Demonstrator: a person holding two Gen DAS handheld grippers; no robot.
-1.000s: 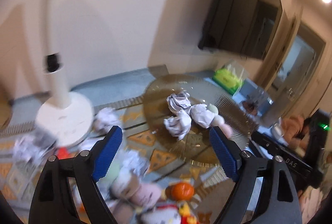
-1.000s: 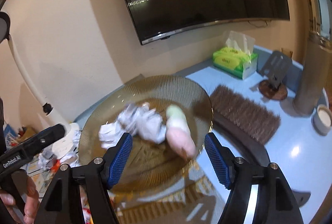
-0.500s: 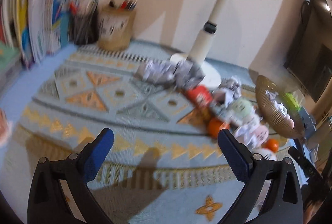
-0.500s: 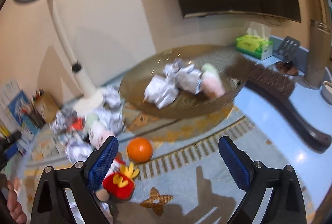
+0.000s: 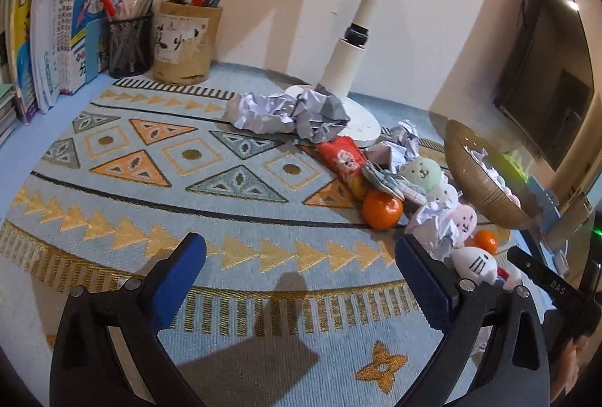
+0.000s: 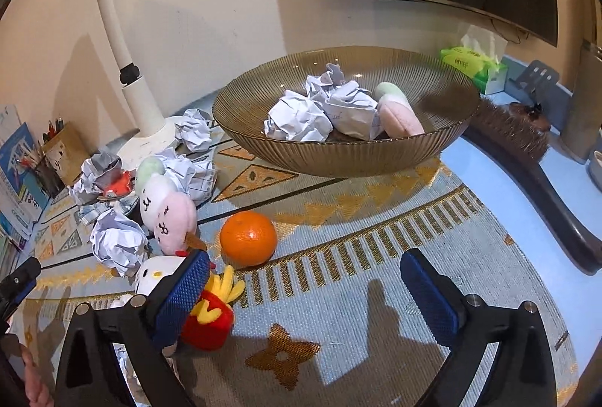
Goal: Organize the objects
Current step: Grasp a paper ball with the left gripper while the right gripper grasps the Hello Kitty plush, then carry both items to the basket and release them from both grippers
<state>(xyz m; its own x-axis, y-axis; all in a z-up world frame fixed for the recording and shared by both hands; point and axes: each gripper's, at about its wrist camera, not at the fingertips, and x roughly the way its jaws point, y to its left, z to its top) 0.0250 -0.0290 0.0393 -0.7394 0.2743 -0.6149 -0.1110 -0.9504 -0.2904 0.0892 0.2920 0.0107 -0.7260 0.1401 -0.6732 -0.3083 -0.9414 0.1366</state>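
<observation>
While the right claw (image 6: 304,288) spreads wider, empty, the orange (image 6: 248,238) lies just beyond its blue fingertips (image 6: 186,288).

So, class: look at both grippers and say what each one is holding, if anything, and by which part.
Nothing is held. The left gripper is open over the patterned mat. The right gripper's jaws are still opening, with only mat between them.

Each hand-held gripper (image 5: 299,279): black angular frame, blue textured pads (image 6: 180,298), silver screws.
</observation>
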